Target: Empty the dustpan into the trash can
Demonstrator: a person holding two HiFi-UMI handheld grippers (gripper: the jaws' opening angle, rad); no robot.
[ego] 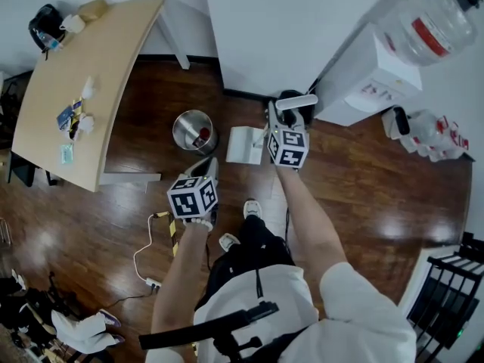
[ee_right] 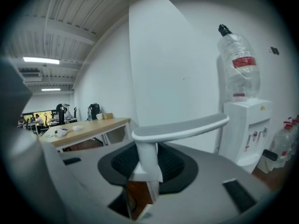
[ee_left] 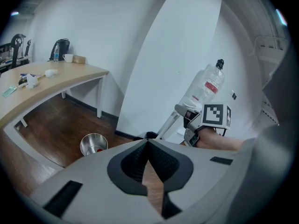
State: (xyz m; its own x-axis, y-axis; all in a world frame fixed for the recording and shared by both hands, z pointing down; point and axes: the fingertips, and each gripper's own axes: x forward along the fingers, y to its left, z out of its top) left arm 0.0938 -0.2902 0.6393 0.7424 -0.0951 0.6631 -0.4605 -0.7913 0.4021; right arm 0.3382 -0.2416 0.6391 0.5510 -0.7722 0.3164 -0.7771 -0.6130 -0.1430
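Dustpan: your right gripper (ee_right: 144, 169) has its jaws clenched on the upright white stem of the dustpan (ego: 246, 144), just under the flat cross-grip (ee_right: 181, 127) at its top.
Right jaws: the dark pads press on both sides of the stem. The cross-grip juts past them toward the right of the right gripper view.
Left jaws: your left gripper (ee_left: 147, 143) is clenched on nothing. Its pad tips touch, with a sliver of floor showing below them.
Left gripper place: it hangs beside your right one and lower in the head view, pointing toward the trash can (ego: 194, 131).
Pan: the white scoop sits low at the wooden floor (ego: 363, 180), at the foot of the white pillar (ego: 295, 29). You cannot tell whether it rests on the boards.
Trash can: it is round steel with an open top and stands on the floor just beside the scoop, apart from it. Something small and red lies inside.
Around: a water dispenser (ego: 370, 82) stands past your right gripper, and a curved worktop (ego: 98, 59) stands beyond the trash can.
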